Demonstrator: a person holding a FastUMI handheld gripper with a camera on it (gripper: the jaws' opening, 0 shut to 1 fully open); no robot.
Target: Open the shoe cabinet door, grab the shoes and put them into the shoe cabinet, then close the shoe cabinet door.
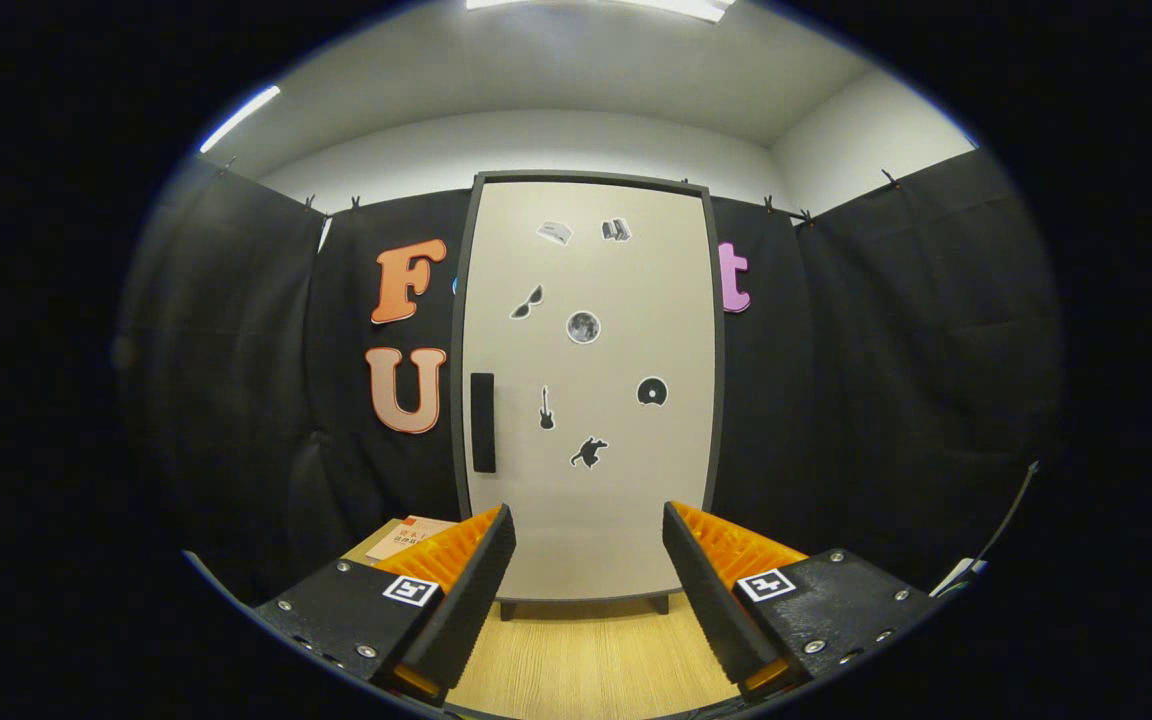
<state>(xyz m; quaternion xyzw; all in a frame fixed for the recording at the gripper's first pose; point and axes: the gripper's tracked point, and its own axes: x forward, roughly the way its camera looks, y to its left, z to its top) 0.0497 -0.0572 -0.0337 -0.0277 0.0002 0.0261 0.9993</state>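
A pale shoe cabinet (586, 400) stands shut on a wooden floor (586, 660) at the far end of the booth, small stickers (583, 327) dotting its door, a dark handle (483, 422) at the left edge; nearer, the gripper (588, 545) spreads wide, holding nothing.

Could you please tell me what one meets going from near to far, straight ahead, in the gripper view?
Open gripper, nothing between its fingers → wooden floor → closed shoe cabinet door with its dark handle → white wall above.
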